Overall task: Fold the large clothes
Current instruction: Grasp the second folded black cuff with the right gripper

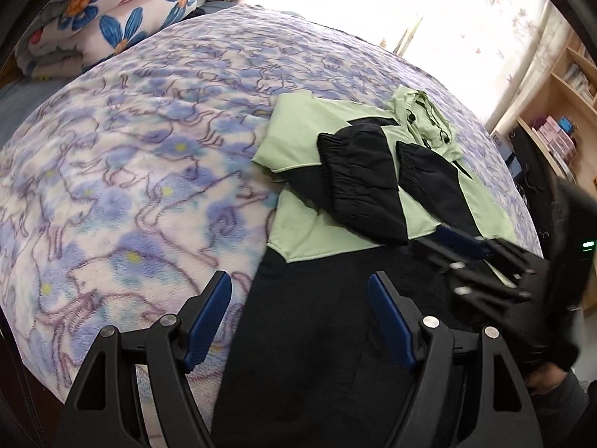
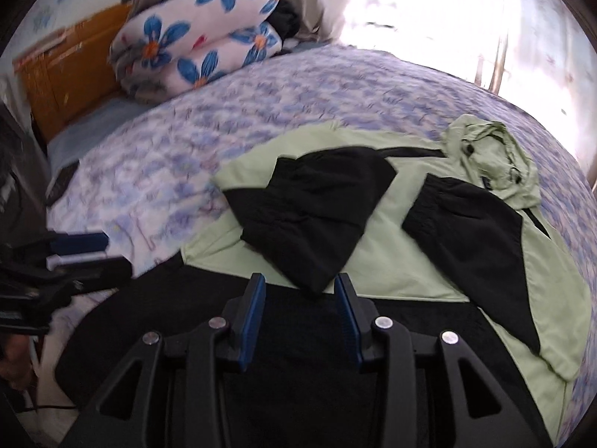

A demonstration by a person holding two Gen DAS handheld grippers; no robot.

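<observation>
Midway: jacket (image 2: 391, 231) flat on bed (image 1: 130, 156), both sleeves folded in; body fold remains. Left gripper (image 1: 298, 321) and right gripper (image 2: 300, 310) open, empty above hem.

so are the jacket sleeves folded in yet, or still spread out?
Folded in. Both black sleeves lie across the green body of the jacket, cuffs toward the hood. The black hem half is still unfolded.

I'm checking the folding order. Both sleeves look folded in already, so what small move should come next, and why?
Probably lower both open tongs, left and right, onto the jacket's black hem to pinch it. Both black sleeves already lie across the green body, neither tongs hold anything, and the hem sits right under them, ready to fold toward the hood.
</observation>
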